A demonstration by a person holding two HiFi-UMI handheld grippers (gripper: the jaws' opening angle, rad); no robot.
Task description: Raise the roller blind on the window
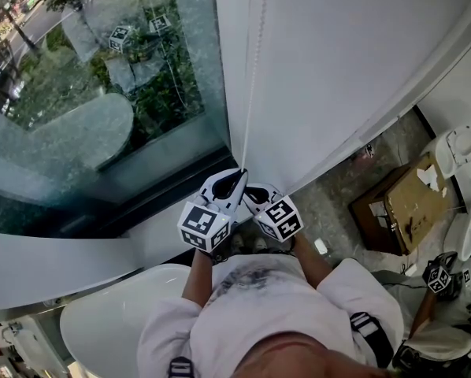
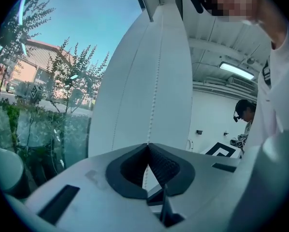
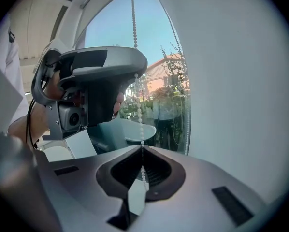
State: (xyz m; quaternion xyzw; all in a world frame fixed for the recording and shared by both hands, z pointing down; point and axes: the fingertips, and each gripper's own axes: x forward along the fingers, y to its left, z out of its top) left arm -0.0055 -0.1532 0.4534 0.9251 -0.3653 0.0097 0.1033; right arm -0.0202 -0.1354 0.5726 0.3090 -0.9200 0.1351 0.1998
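Note:
The white roller blind hangs over the right part of the window, and its bead chain runs down along its left edge to both grippers. My left gripper is shut on the bead chain, which enters between its pads where the jaws meet. Just beside it and slightly lower, my right gripper is also shut on the bead chain. The right gripper view shows the left gripper's body close by on the left. The blind fills the middle of the left gripper view.
A white rounded tub sits below the window sill. An open cardboard box lies on the floor at the right, with white fixtures beyond it. Another person stands at the right, holding a marker cube.

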